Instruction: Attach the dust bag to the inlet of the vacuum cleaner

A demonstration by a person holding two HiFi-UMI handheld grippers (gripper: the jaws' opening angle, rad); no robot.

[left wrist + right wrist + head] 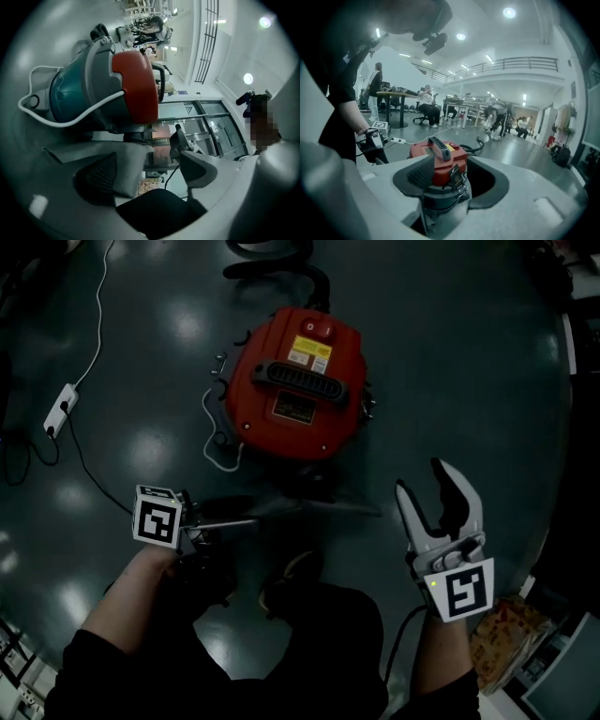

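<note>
Glossy dark grey floor [469, 362], lamp glare on it. White power strip [58, 409] at left, cable [98, 306] trailing. Hall beyond: round ceiling lights [509, 12], railed upper gallery [520, 63], desks [393, 95] with seated people [426, 105] far back.

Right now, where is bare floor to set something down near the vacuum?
Right of the vacuum, beyond the right gripper, the floor is bare; also between the power strip and the vacuum. Crowded: white cord at its left, hose behind it.

Dim head view, floor glare, fisheye edges
</note>
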